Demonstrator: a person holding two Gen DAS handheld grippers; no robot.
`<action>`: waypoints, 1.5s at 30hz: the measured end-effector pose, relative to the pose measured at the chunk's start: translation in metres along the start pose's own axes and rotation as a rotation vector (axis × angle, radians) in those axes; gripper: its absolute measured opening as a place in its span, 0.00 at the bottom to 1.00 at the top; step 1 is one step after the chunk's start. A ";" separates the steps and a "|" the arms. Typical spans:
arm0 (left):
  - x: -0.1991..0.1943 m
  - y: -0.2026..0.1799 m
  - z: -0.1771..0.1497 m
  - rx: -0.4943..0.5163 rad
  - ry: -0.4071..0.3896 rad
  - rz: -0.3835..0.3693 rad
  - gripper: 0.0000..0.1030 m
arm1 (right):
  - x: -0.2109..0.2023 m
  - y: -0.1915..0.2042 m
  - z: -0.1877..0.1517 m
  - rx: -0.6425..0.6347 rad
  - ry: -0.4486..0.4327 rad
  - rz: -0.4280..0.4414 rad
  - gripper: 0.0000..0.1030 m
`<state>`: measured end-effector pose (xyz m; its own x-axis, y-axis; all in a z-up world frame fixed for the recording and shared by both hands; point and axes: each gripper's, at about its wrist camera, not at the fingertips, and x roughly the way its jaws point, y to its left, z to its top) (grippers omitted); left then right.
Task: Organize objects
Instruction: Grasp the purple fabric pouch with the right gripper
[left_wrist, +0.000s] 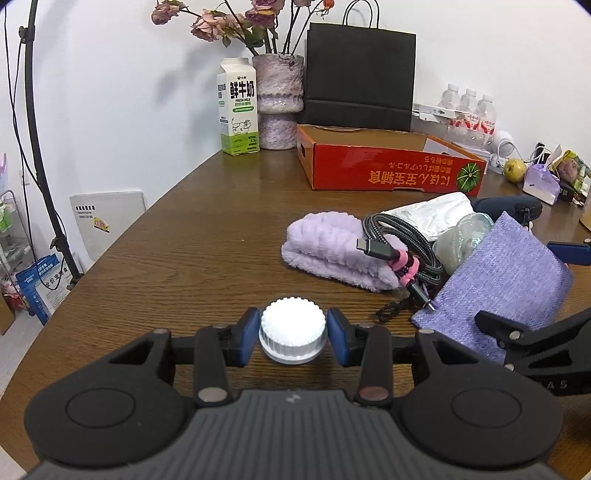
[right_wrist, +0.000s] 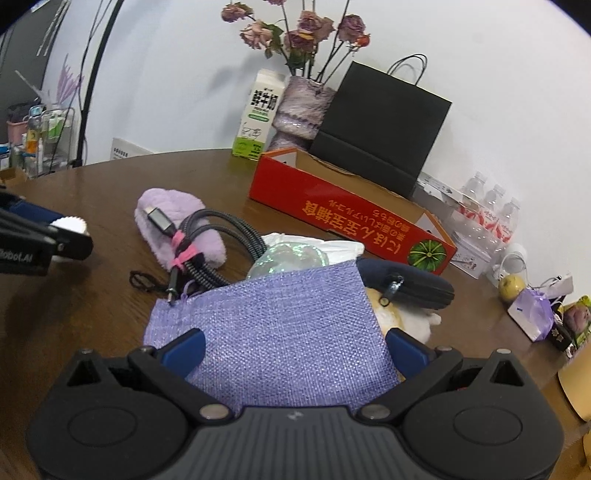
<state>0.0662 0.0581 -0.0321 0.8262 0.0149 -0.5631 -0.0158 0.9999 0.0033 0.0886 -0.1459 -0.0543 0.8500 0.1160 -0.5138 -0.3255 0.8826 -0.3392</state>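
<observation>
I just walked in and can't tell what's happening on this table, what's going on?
Someone is tidying with two handheld grippers. The left gripper is shut on a white ribbed bottle cap. The right gripper is open, its fingers either side of a purple woven pouch lying on the wooden table. A lilac plush cloth, a braided USB cable and a red cardboard tray are nearby.

Dark wood table (left_wrist: 207, 236) bears red box (left_wrist: 388, 166), milk carton (left_wrist: 238, 110), vase (left_wrist: 277, 103), fluffy lilac cloth (left_wrist: 328, 247).
</observation>
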 end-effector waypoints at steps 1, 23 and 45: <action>0.000 0.000 0.000 -0.001 0.000 0.000 0.40 | 0.000 0.001 -0.001 -0.007 -0.001 0.005 1.00; -0.014 0.001 -0.003 -0.006 -0.017 0.006 0.40 | -0.006 0.010 -0.010 -0.024 -0.012 0.071 0.65; -0.025 0.010 -0.007 -0.019 -0.020 0.027 0.40 | -0.001 0.011 -0.004 0.184 0.122 0.379 1.00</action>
<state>0.0416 0.0681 -0.0240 0.8366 0.0422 -0.5462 -0.0486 0.9988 0.0028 0.0824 -0.1384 -0.0603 0.6256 0.4027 -0.6682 -0.5168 0.8555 0.0317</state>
